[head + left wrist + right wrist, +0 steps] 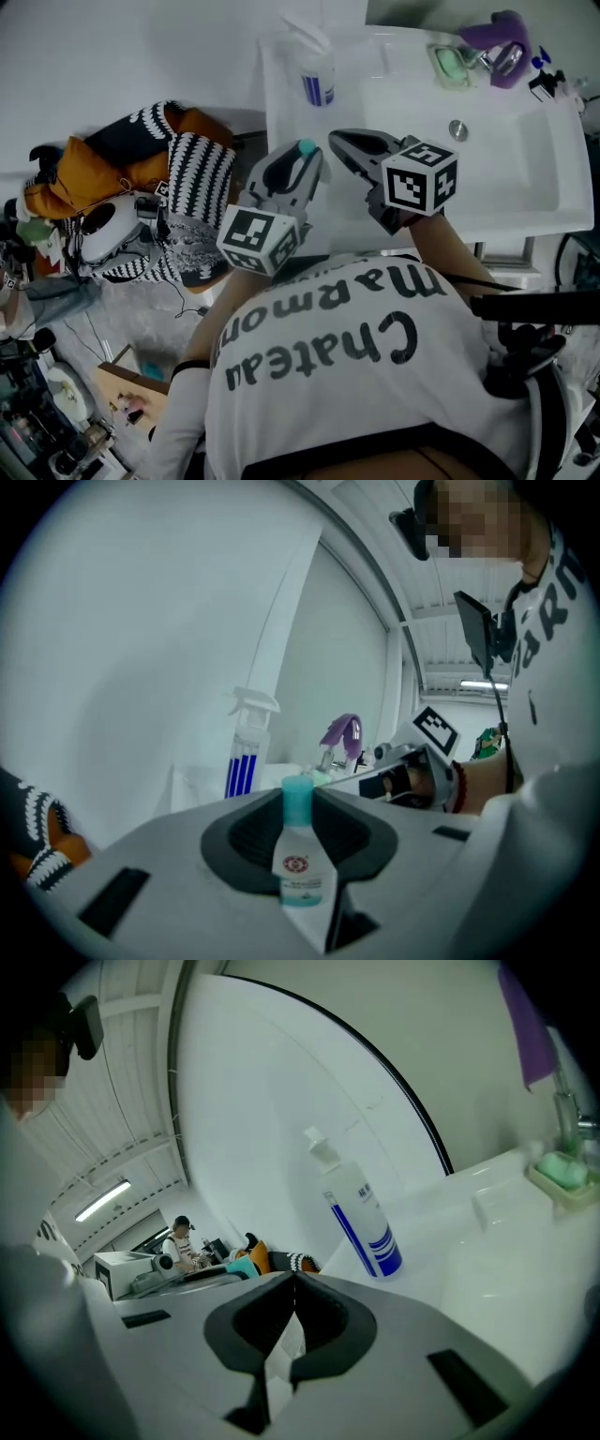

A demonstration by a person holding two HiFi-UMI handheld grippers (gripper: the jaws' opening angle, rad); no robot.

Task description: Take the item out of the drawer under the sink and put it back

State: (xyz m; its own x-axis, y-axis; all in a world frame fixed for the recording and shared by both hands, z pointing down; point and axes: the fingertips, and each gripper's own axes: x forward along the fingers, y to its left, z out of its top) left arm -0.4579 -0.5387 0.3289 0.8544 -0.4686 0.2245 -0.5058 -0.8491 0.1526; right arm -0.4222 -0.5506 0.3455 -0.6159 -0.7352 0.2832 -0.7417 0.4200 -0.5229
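A small clear bottle (302, 860) with a teal cap (306, 148) stands upright between the jaws of my left gripper (298, 808), which is shut on it. In the head view the left gripper (302, 157) hovers at the left front edge of the white sink (525, 178). My right gripper (337, 141) is just to its right over the sink counter, jaws closed together with nothing between them. In the right gripper view its tips (293, 1283) meet in a line. The drawer under the sink is hidden.
A white spray bottle with blue stripes (317, 70) stands on the counter's back left corner. A green soap dish (450, 66) and a purple-wrapped faucet (502, 37) sit at the back. An orange and black-and-white bundle (178, 169) lies left of the sink.
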